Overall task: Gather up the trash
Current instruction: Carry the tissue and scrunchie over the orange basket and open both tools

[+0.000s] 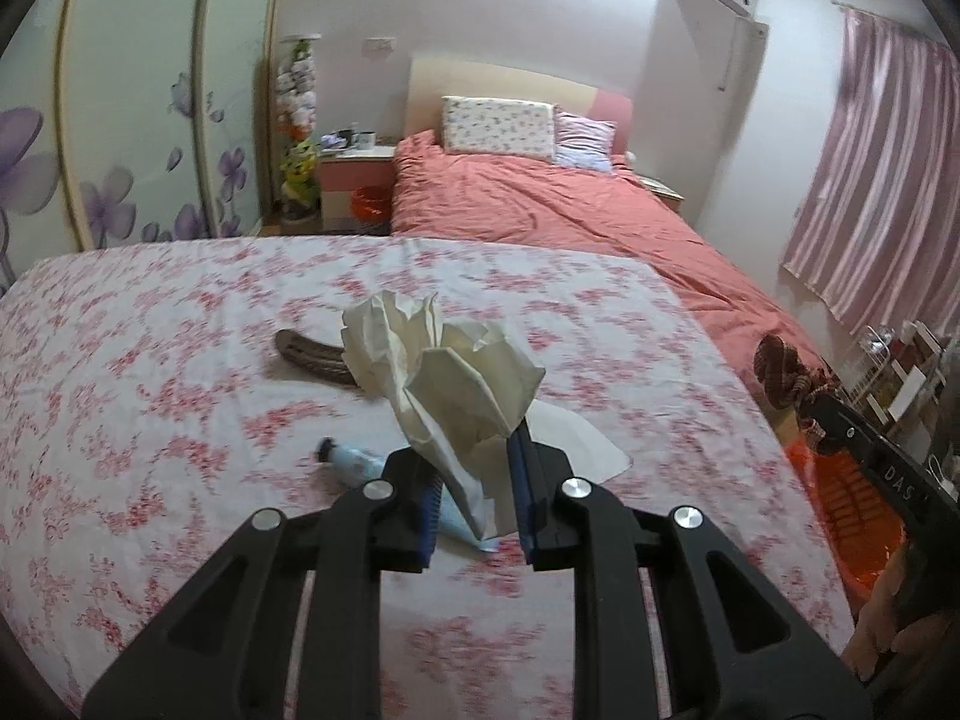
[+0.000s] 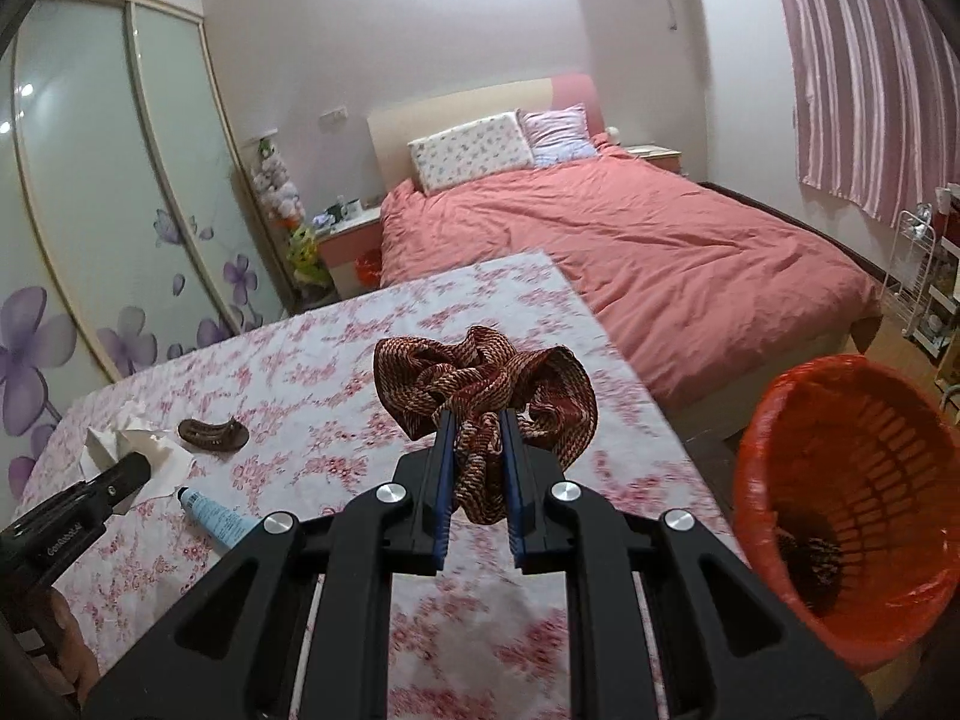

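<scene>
Two pieces in hand: left gripper (image 1: pixel 474 498) is clamped on a crumpled cream paper wad (image 1: pixel 444 372), right gripper (image 2: pixel 477 480) pinches a bunched red-brown woven fabric scrap (image 2: pixel 486 384) — both lifted off the floral-clothed table (image 2: pixel 336 372). Orange plastic slotted bin (image 2: pixel 852 504) sits off the table's right edge, something dark already at its bottom. Left on the table: flat white tissue (image 1: pixel 576 438), light-blue squeeze tube (image 2: pixel 216 516), dark curved ridged piece (image 2: pixel 213 435) — trash or not, unclear.
</scene>
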### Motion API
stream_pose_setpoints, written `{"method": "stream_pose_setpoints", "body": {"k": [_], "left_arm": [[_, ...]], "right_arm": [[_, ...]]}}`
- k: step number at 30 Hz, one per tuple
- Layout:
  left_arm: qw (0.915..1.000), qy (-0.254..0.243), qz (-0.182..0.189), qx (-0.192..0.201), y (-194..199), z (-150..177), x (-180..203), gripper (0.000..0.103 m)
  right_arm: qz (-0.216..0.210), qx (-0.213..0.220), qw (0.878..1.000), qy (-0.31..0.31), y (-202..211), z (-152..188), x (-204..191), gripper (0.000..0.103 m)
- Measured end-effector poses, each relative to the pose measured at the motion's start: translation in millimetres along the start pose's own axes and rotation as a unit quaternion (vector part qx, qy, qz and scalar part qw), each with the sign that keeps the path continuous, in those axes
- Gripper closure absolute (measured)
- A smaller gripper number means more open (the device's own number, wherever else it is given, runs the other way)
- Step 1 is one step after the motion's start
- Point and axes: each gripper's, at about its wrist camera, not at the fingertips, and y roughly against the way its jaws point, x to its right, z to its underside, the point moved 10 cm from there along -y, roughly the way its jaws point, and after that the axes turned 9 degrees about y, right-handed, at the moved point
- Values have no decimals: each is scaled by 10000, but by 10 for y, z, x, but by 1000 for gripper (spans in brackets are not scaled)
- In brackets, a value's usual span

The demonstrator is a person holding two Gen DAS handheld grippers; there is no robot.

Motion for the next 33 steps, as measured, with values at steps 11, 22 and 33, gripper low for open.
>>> {"method": "stream_pose_setpoints", "body": {"k": [11,22,33], "left_arm": [[9981,-449,410,59,162,40,734,82],[9937,-817,762,-86,195,267,1366,82],[9864,-1141,1153,-255,163,497,1998,82]], "right_arm": [[228,350,9985,-342,349,-48,422,88],[507,567,9950,-652,529,12,814,88],[915,653,9888,-982,666,110,1304,88]]}}
